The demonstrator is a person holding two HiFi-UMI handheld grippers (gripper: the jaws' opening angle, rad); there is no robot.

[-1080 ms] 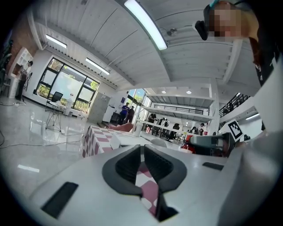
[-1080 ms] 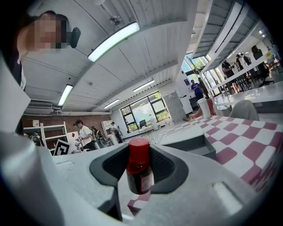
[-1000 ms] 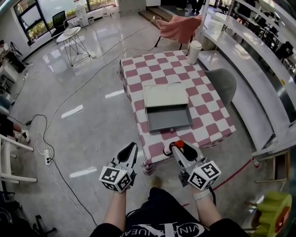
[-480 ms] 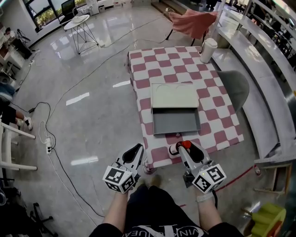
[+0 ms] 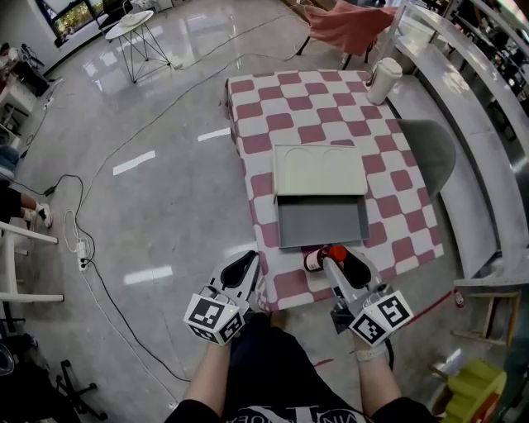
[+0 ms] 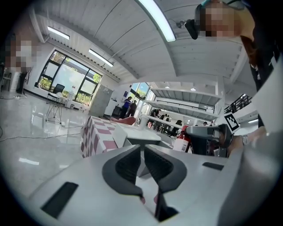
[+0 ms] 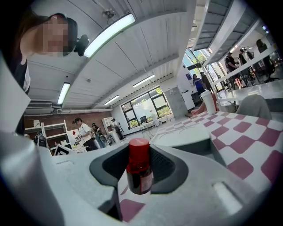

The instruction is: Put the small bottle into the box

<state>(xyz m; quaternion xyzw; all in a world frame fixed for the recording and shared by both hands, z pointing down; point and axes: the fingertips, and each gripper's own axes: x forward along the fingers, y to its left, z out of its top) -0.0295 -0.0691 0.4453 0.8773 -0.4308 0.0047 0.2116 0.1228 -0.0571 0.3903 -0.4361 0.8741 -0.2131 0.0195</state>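
Observation:
A small dark bottle (image 5: 316, 260) with a red cap is clamped in my right gripper (image 5: 337, 263), over the near edge of the checkered table (image 5: 314, 116). In the right gripper view the bottle (image 7: 139, 170) stands upright between the jaws. The grey box (image 5: 322, 223) lies open just beyond it, with its pale lid (image 5: 321, 169) folded back. My left gripper (image 5: 245, 264) hangs left of the table's near corner, shut and holding nothing. In the left gripper view its jaws (image 6: 142, 165) meet, and the bottle (image 6: 180, 143) shows to the right.
A white cup (image 5: 384, 80) stands at the table's far right corner. A grey chair (image 5: 430, 153) sits against the table's right side, beside a long counter (image 5: 479, 99). Cables (image 5: 83, 248) trail over the glossy floor on the left. A round side table (image 5: 132, 25) stands far back.
Both grippers and the view have come closer to the table. The right gripper, still holding the bottle, has moved from short of the table edge to just before the box.

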